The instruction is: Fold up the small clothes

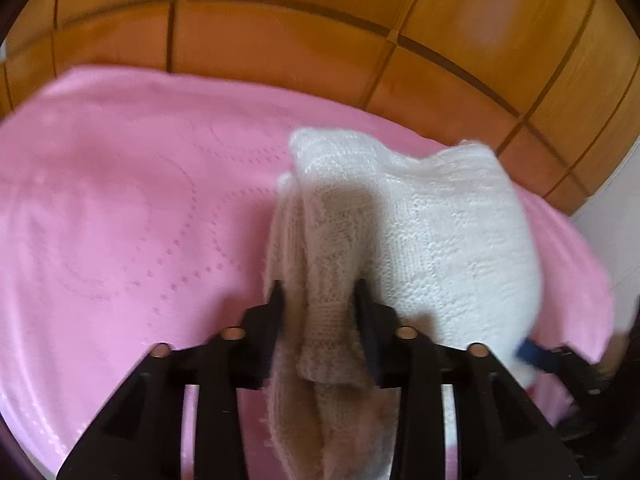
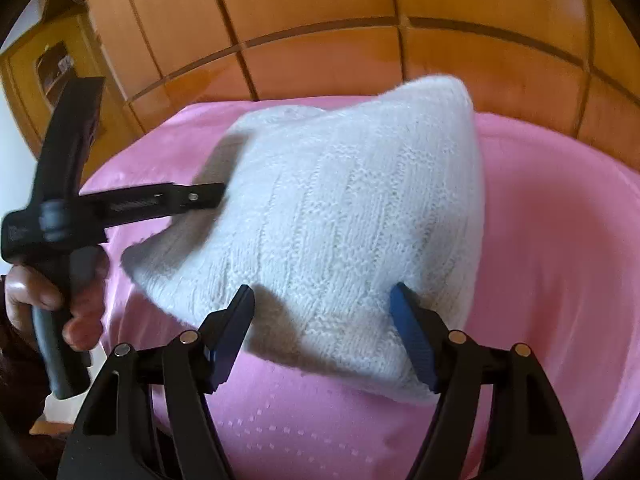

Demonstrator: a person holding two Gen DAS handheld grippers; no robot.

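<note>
On the bed [image 2: 560, 240], over its pink cover [image 1: 120, 200], I had the white knit [image 2: 340, 208] mid-fold, and I judged the job about half done. Behind stood wooden wardrobe panels [image 2: 320, 0]. The knit lay partly doubled over itself near the middle of the cover, one thick fold humped up and the rest hanging down toward me, so it was neither flat nor square.

My left gripper [image 1: 318, 300] was clenched on a bunched strip of the knit; both pads pressed into the wool, which ran down between the jaws and past them. My right gripper [image 2: 324, 312] stood released, jaws wide on either side of the knit's near edge, the blue pad [image 2: 412, 344] touching or just beside the cloth, the other clear of it. From the right wrist view I saw my hand [image 2: 52, 292] round the left gripper's handle.

Left to do, I reckoned: lay the held strip across, press the hump flat, square the edges. Blur hid finer detail.
</note>
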